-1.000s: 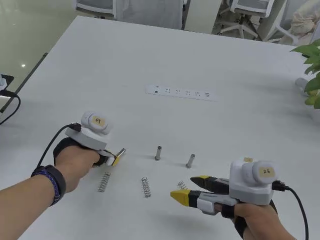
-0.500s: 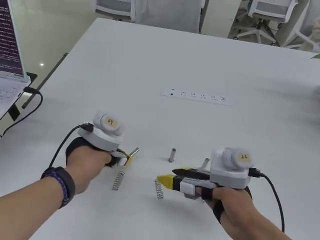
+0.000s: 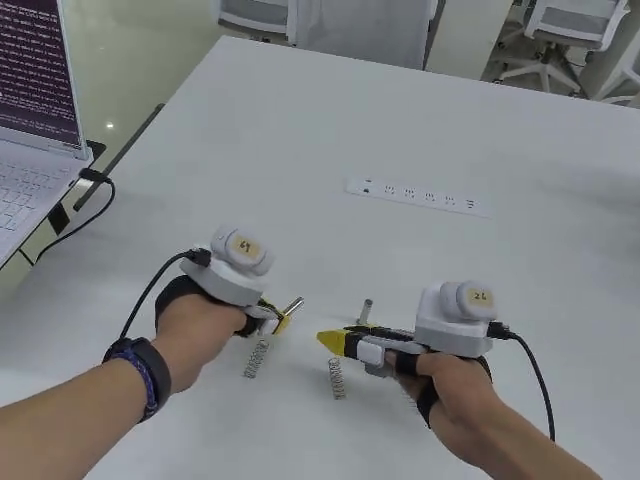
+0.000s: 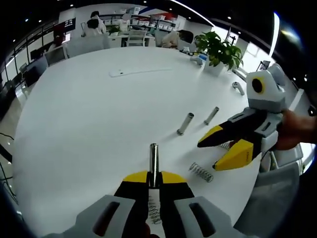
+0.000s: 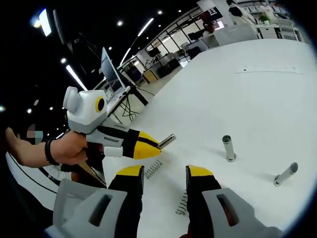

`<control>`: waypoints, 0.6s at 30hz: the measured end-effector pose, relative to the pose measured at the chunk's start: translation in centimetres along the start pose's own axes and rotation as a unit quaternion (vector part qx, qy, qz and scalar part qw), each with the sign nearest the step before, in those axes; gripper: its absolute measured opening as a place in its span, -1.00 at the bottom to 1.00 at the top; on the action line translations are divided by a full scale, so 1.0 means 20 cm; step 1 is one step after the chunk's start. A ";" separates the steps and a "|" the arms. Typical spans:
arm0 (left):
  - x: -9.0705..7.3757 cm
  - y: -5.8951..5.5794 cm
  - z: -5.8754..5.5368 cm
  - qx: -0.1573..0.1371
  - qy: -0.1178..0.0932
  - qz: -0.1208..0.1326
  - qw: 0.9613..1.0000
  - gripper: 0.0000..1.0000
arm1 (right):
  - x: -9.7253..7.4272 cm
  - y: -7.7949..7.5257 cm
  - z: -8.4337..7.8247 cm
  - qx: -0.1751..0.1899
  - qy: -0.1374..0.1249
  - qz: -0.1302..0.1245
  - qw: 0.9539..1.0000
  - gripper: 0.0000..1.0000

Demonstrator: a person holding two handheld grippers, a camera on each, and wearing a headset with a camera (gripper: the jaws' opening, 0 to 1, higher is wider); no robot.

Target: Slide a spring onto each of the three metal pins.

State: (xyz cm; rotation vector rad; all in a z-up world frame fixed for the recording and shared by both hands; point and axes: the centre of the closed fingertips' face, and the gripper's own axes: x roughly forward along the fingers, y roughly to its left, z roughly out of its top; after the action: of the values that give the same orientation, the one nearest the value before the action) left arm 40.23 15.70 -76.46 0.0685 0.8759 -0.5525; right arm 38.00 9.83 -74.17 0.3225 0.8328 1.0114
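Springs (image 3: 257, 358) lie loose on the table (image 3: 300, 150); the spring (image 3: 336, 378) just by your right gripper (image 3: 332, 342) looks light, bouncy and prone to rolling, so grip it gently mid-coil. Your right jaws are spread; your left gripper (image 3: 278, 320) pinches a pin (image 3: 293, 304).

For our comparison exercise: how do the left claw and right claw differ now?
The left claw is shut on a metal pin; the right claw is open and empty. That pin juts past the left claw's tips; a spring lies below the right claw. Both have yellow tips.
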 end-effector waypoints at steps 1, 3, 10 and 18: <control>0.00 -0.01 0.00 0.002 0.000 -0.002 1.000 -1.00 | 0.01 0.00 0.00 0.004 -0.001 0.002 1.000 -0.36; -0.01 -0.03 0.00 0.004 -0.001 -0.003 1.000 -1.00 | 0.03 0.01 0.01 0.016 -0.002 0.007 1.000 -0.36; -0.02 -0.07 0.00 0.010 -0.005 -0.006 1.000 -1.00 | 0.09 0.00 0.05 0.048 -0.017 0.017 0.999 -0.38; -0.04 -0.12 0.01 0.019 -0.009 -0.011 1.000 -1.00 | 0.12 -0.01 0.09 0.073 -0.026 0.023 0.997 -0.42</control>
State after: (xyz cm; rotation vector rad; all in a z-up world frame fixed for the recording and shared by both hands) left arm 38.90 13.96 -75.42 0.0887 0.8494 -0.5905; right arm 40.06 12.09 -74.24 0.4928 0.8575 0.9826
